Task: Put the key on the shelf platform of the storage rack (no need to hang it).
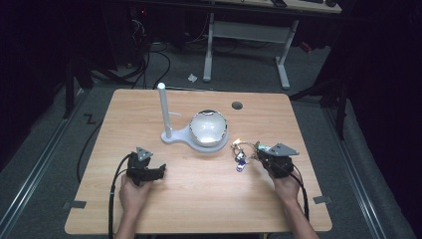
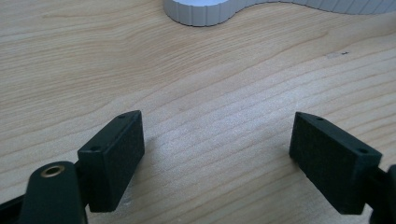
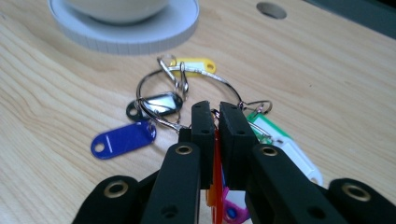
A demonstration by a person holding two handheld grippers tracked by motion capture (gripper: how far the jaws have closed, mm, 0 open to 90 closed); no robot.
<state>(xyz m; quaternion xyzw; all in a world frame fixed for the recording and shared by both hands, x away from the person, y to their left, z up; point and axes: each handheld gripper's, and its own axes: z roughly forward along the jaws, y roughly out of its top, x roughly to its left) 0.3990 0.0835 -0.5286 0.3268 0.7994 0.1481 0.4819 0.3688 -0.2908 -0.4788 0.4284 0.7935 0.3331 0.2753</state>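
A wire key ring [image 3: 187,79] with several coloured tags lies on the wooden table in front of the white stand. In the right gripper view I see a blue tag [image 3: 122,140], a yellow tag [image 3: 196,65], a dark tag [image 3: 156,103] and a green tag [image 3: 268,128]. My right gripper [image 3: 216,116] is shut on the bunch, with an orange-red tag [image 3: 215,177] pinched between its jaws. In the high view the key ring [image 1: 241,155] sits just left of the right gripper [image 1: 256,155]. My left gripper [image 1: 161,172] rests low over bare wood, and its jaws [image 2: 217,149] stand wide open with nothing between them.
A white stand [image 1: 171,137] with an upright post [image 1: 164,109] and a round bowl [image 1: 209,127] sits mid-table. Its ribbed base [image 2: 205,11] lies just ahead of the left gripper. A cable hole [image 1: 237,105] is at the back right. A desk frame stands beyond the table.
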